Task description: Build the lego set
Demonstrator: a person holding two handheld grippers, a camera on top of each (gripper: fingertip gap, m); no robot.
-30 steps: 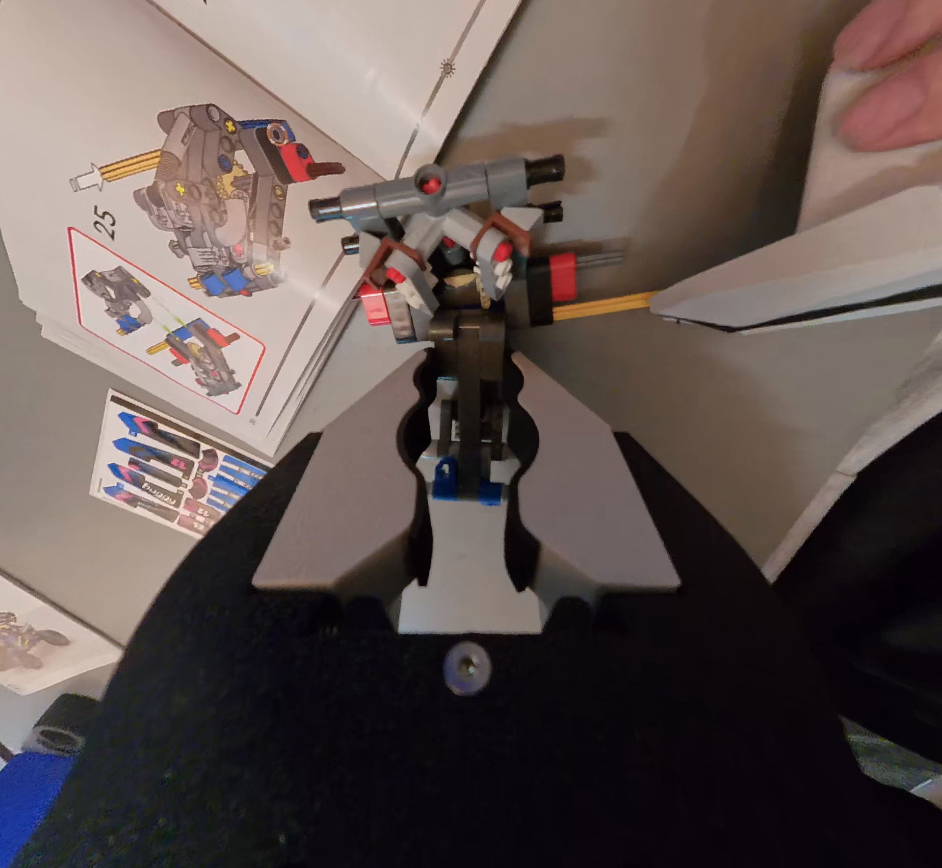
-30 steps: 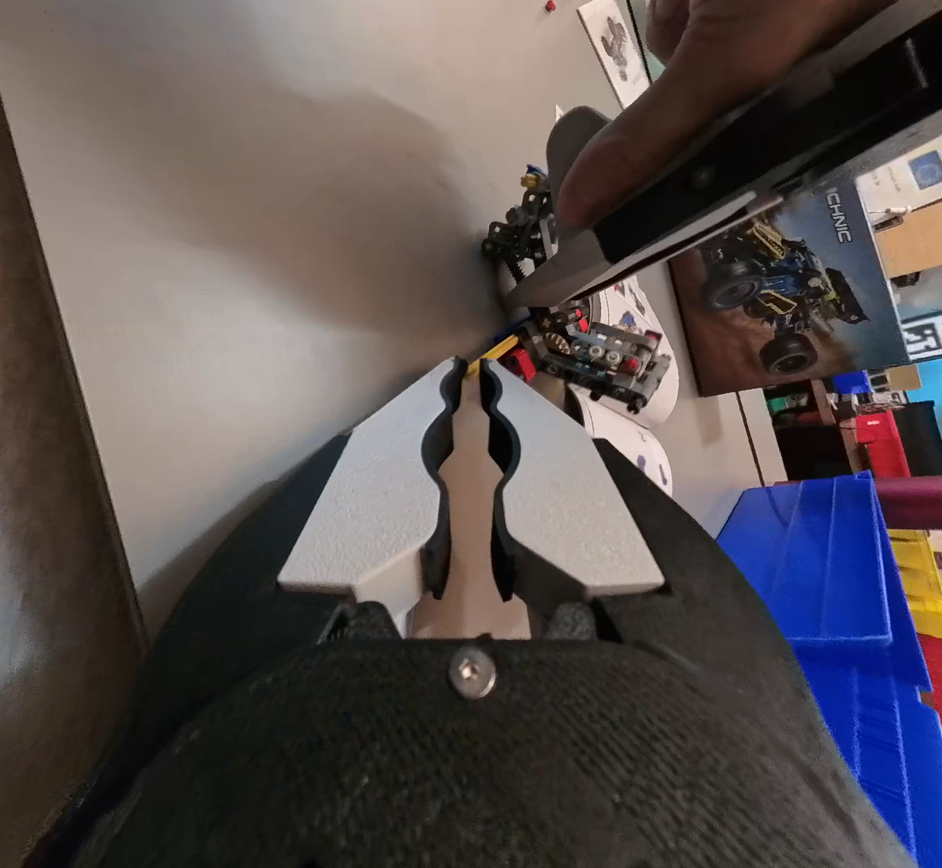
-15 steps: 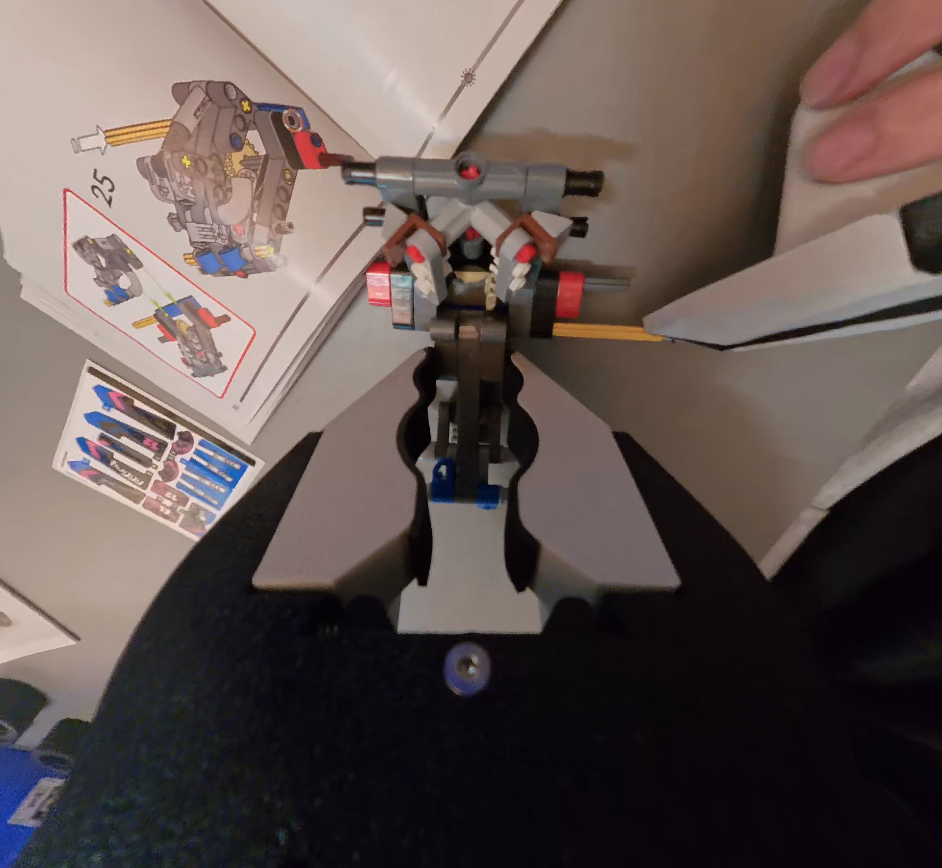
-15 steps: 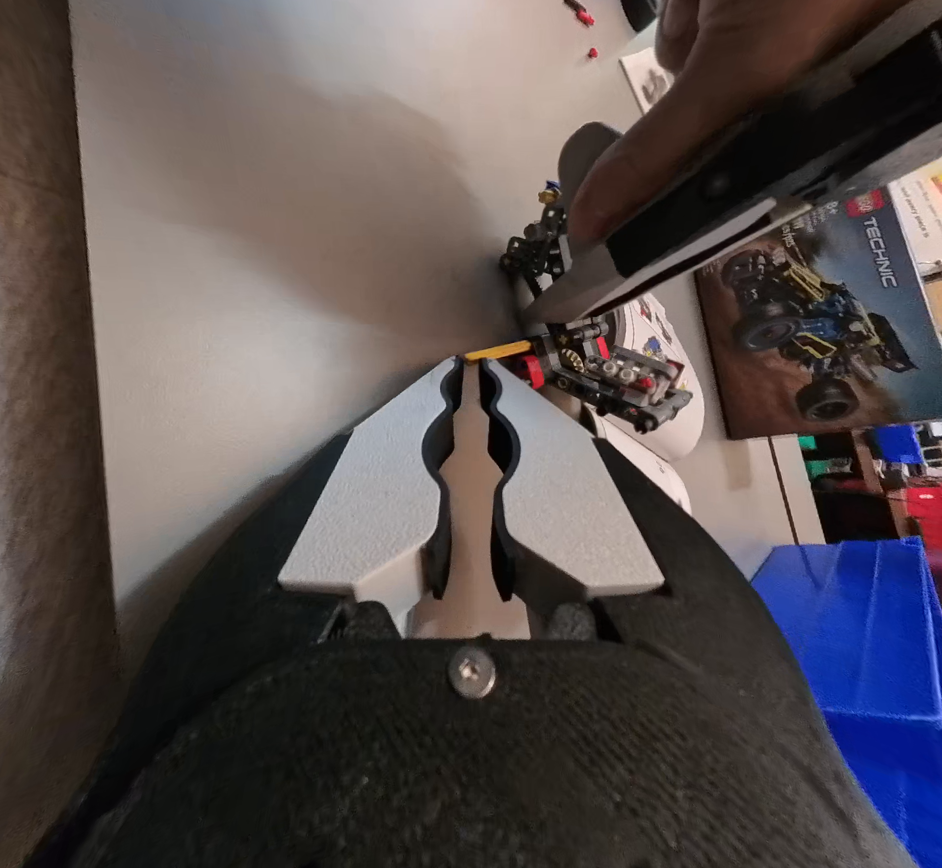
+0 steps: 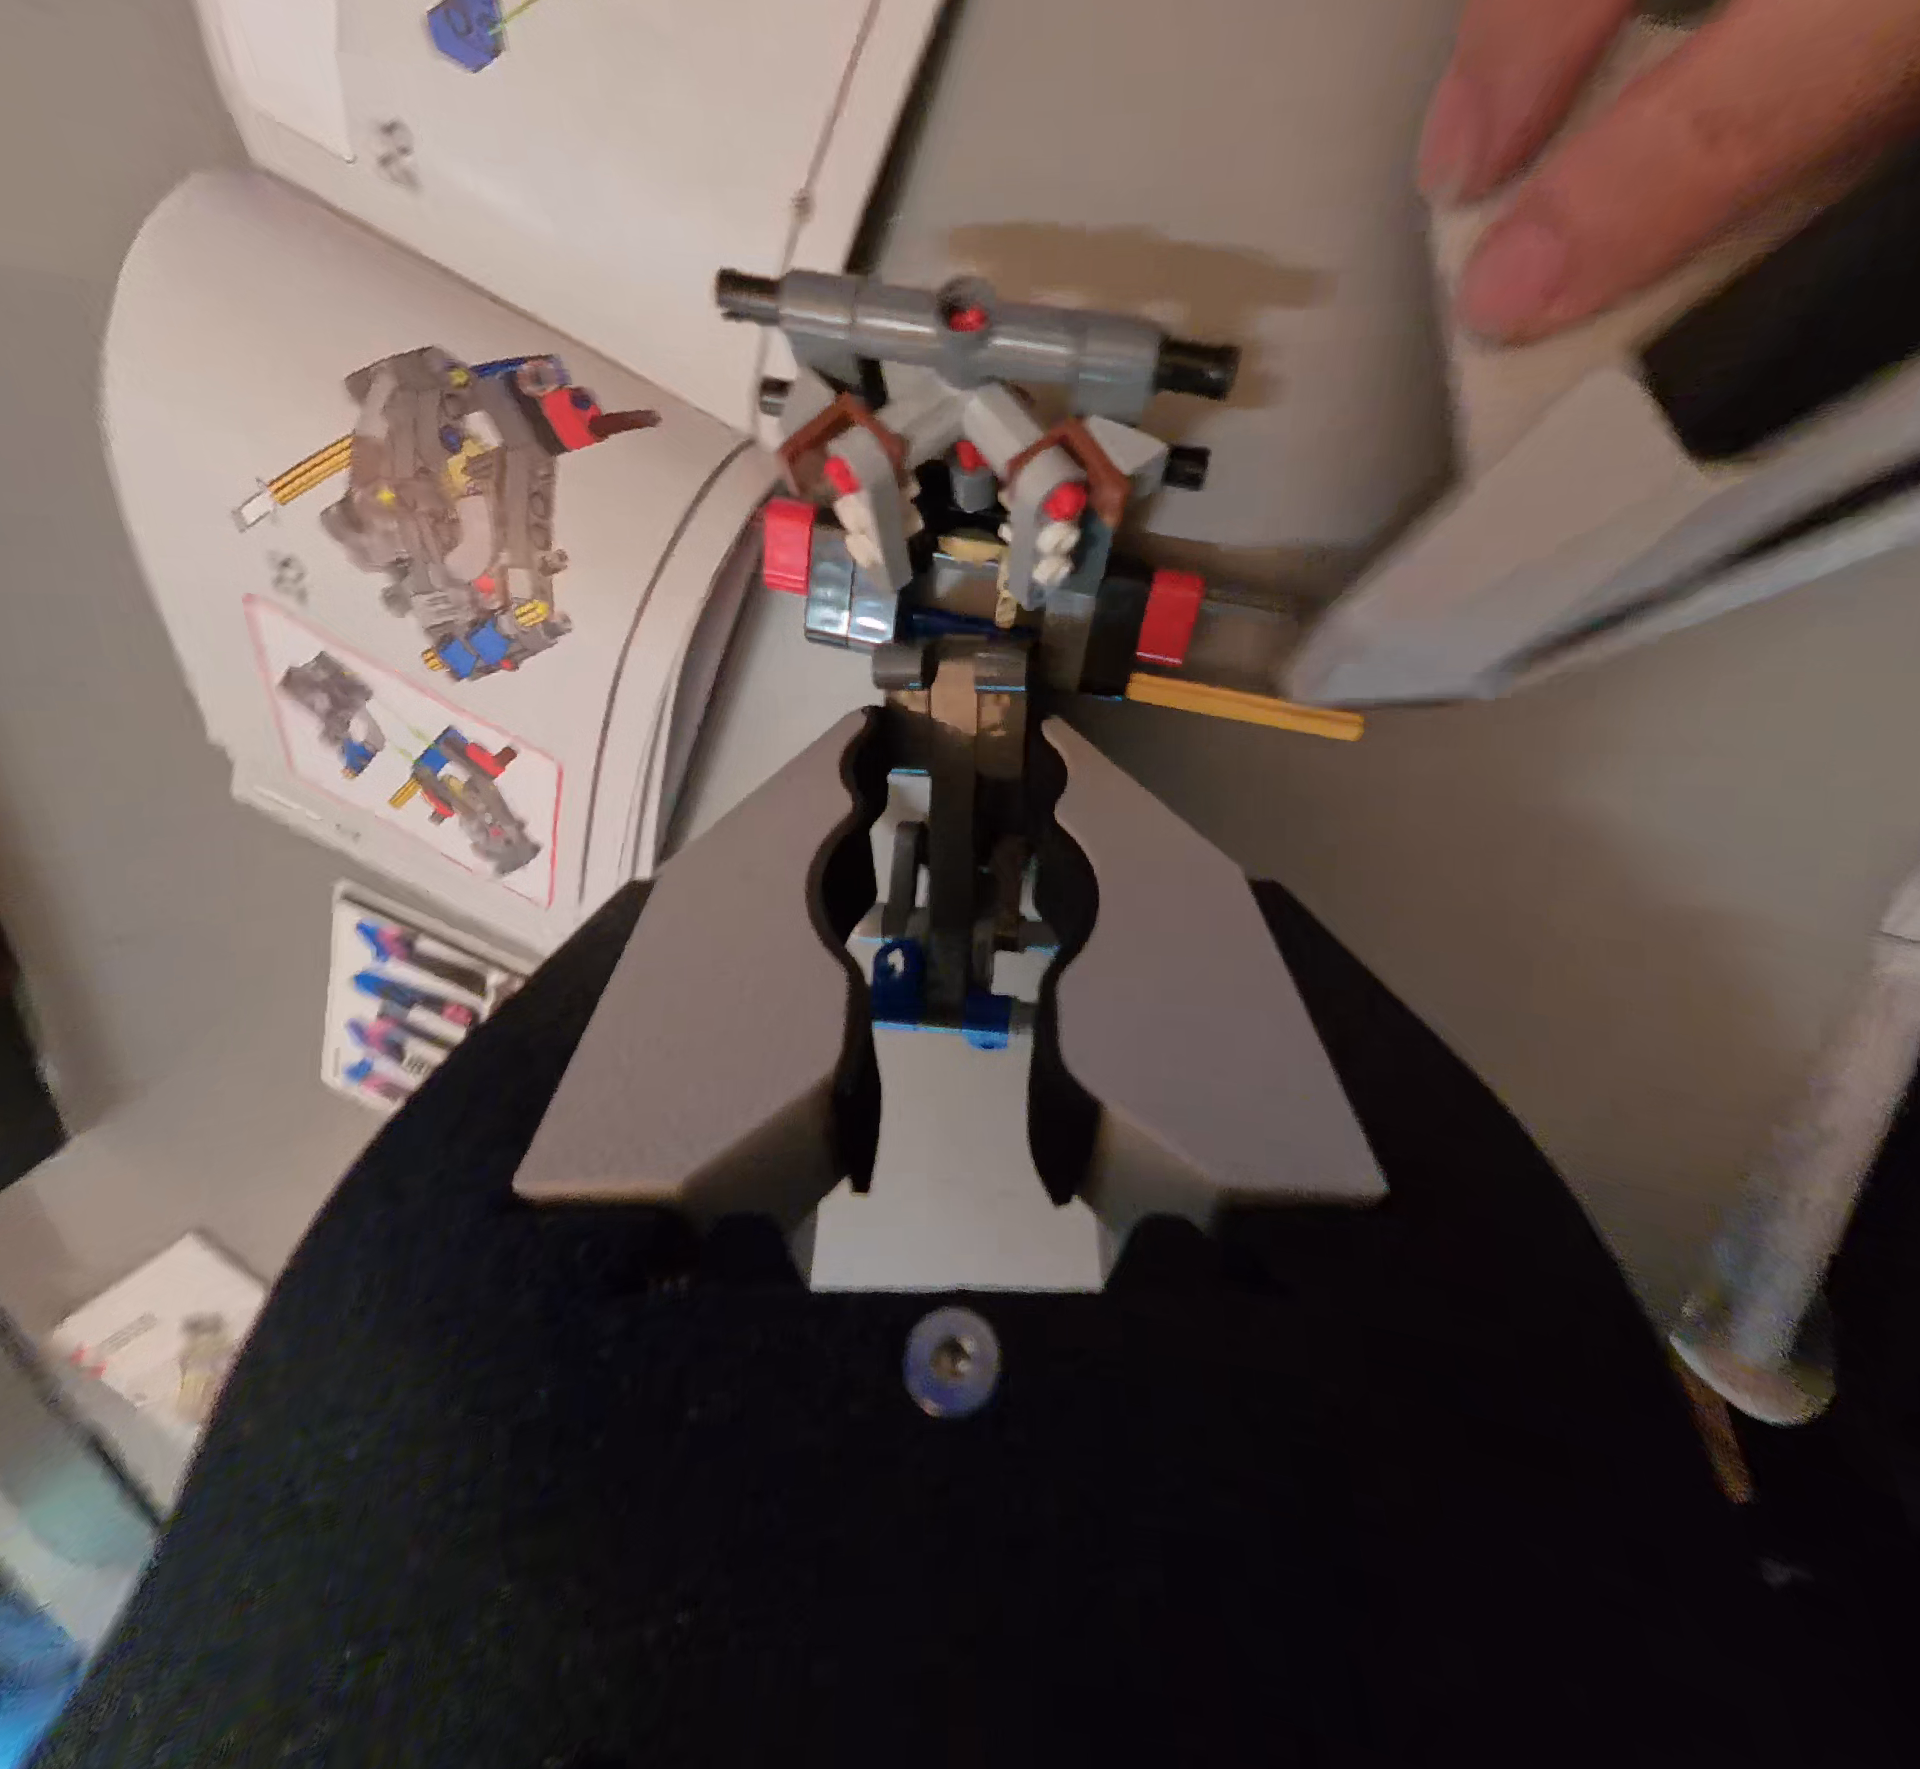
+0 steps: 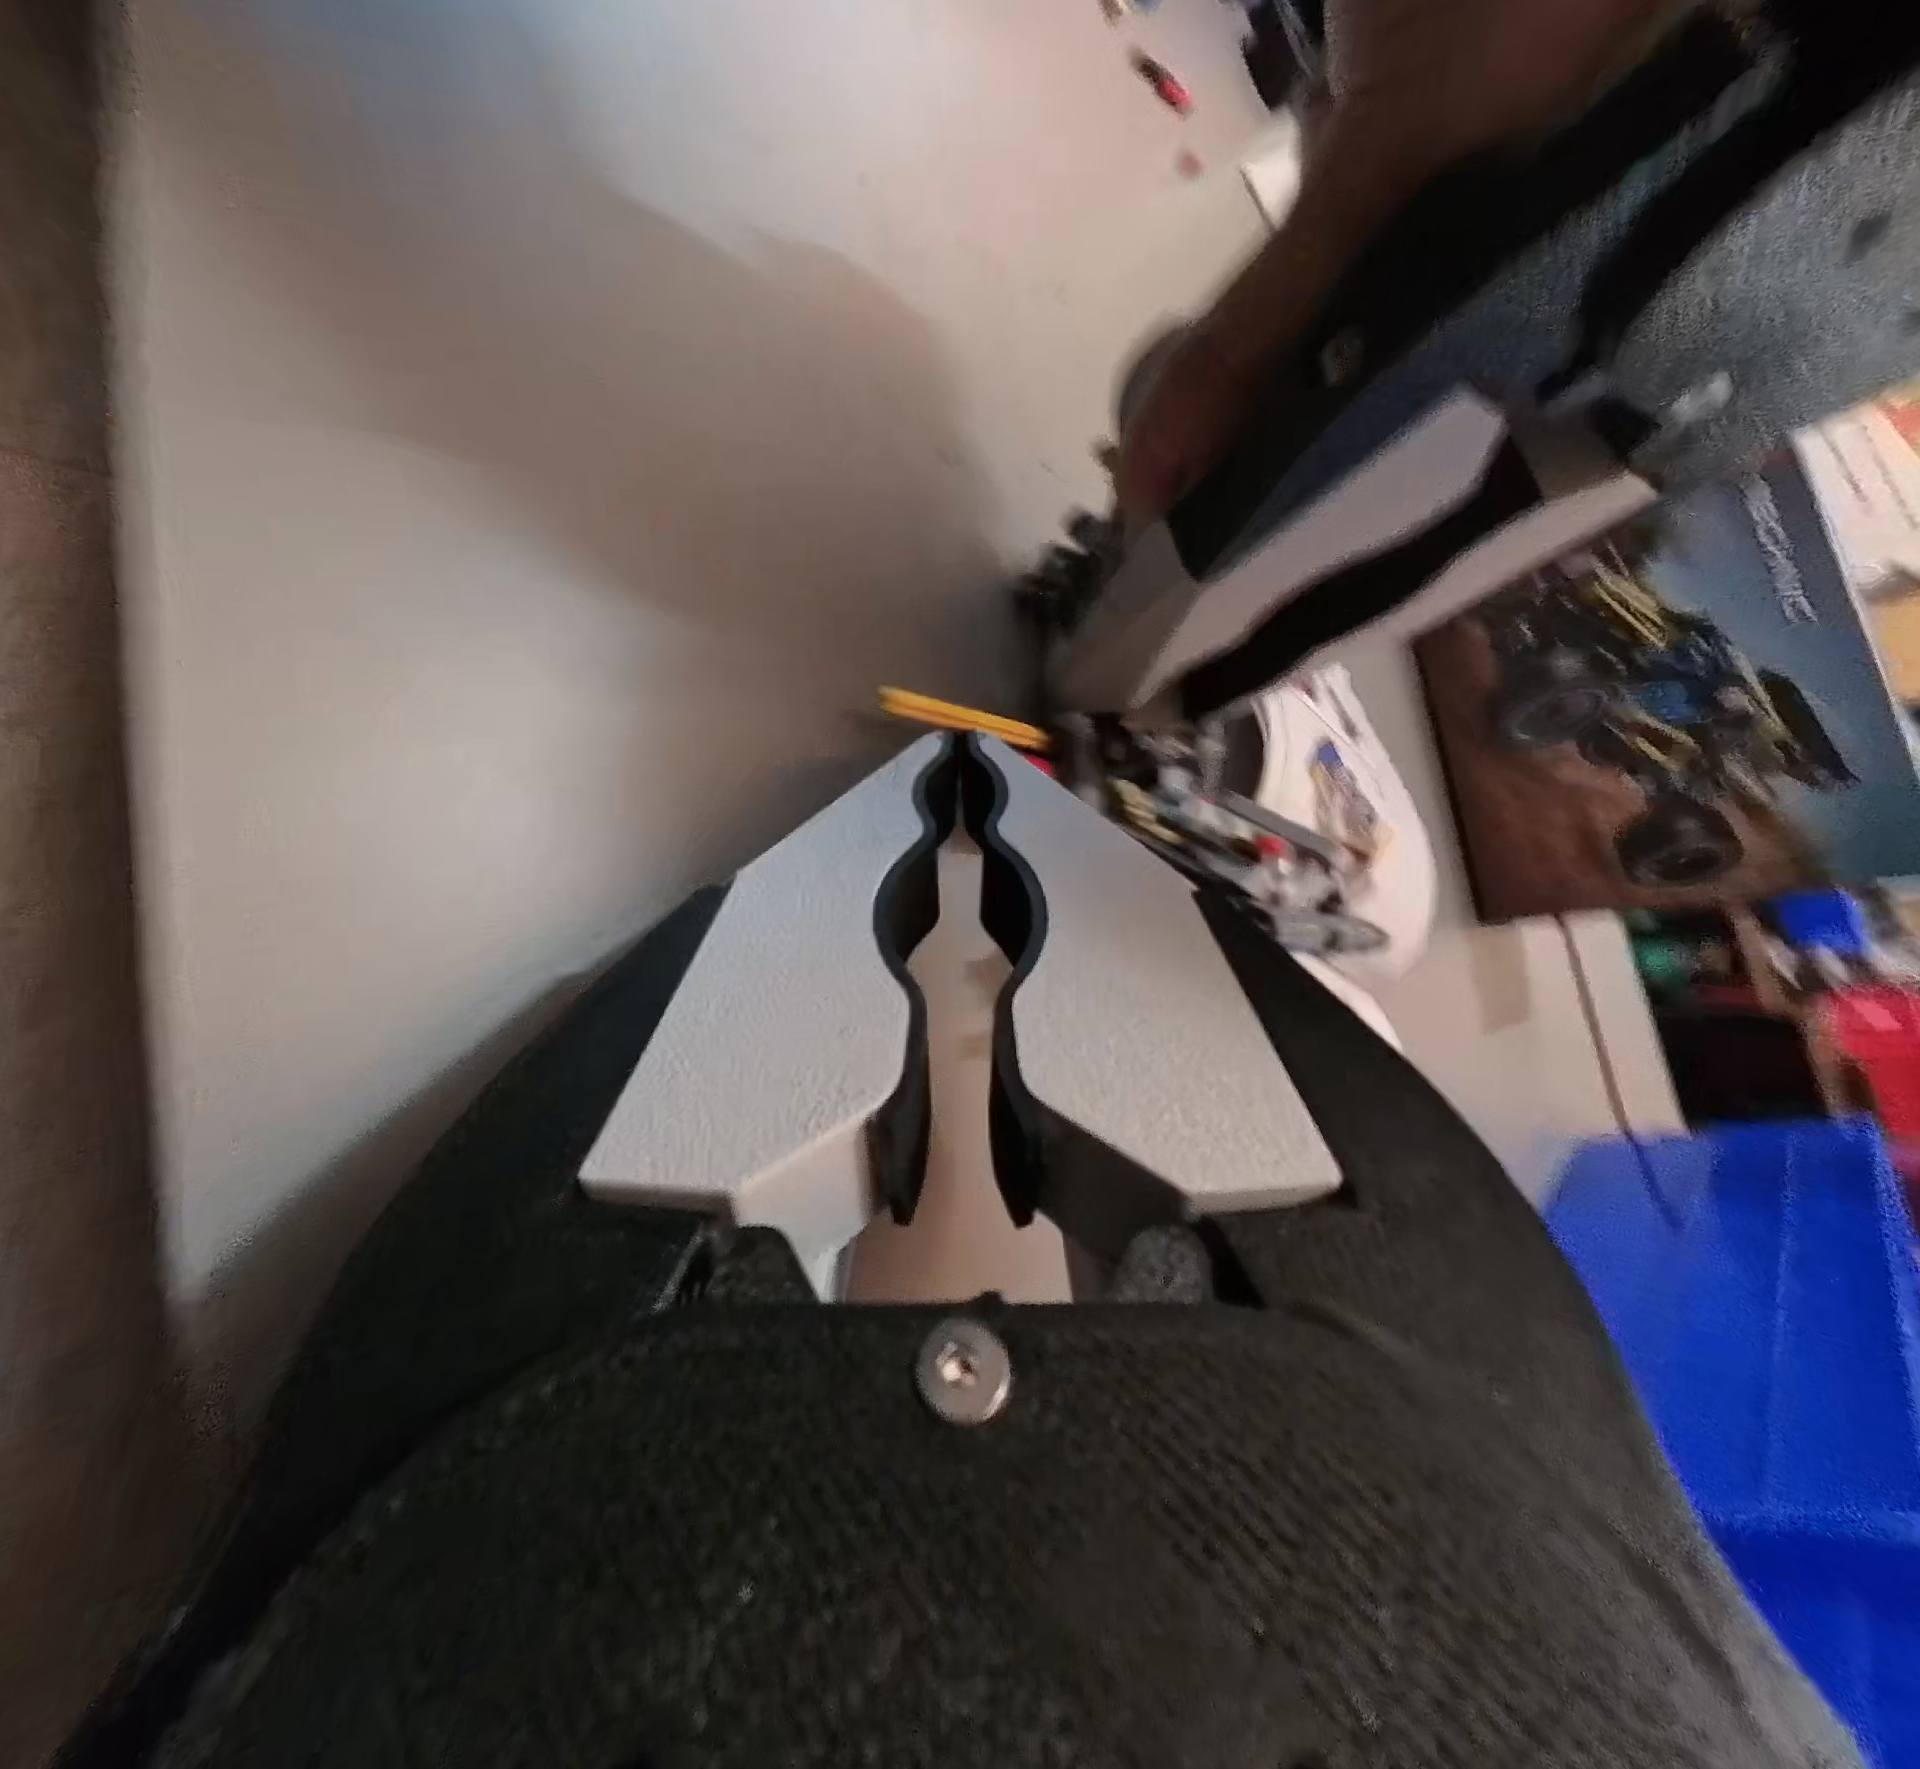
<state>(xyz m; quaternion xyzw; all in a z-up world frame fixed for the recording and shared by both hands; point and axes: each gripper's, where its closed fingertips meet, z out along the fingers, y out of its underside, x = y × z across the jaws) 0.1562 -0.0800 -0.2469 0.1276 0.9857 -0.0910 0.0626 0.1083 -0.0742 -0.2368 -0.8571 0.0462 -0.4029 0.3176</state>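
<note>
Left gripper (image 5: 956, 732) clamps the grey-red lego assembly (image 5: 977, 514) above the table. Right gripper (image 6: 961, 753), fingers closed w/ nothing between, sits by the thin yellow axle (image 5: 1242, 707). Imo push it straight, no wobble.

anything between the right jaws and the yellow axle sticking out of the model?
Nothing visible. The right gripper, jaws nearly closed, sits just under the yellow axle, whose far end enters the lego model held by the left gripper. Blur hides whether they touch.

Grey, red and blue lego model (image 5: 966, 514) (yellow axle (image 5: 1247, 707) protruding), white booklet (image 5: 582, 285), blue bin (image 6: 1766, 1387).
</note>
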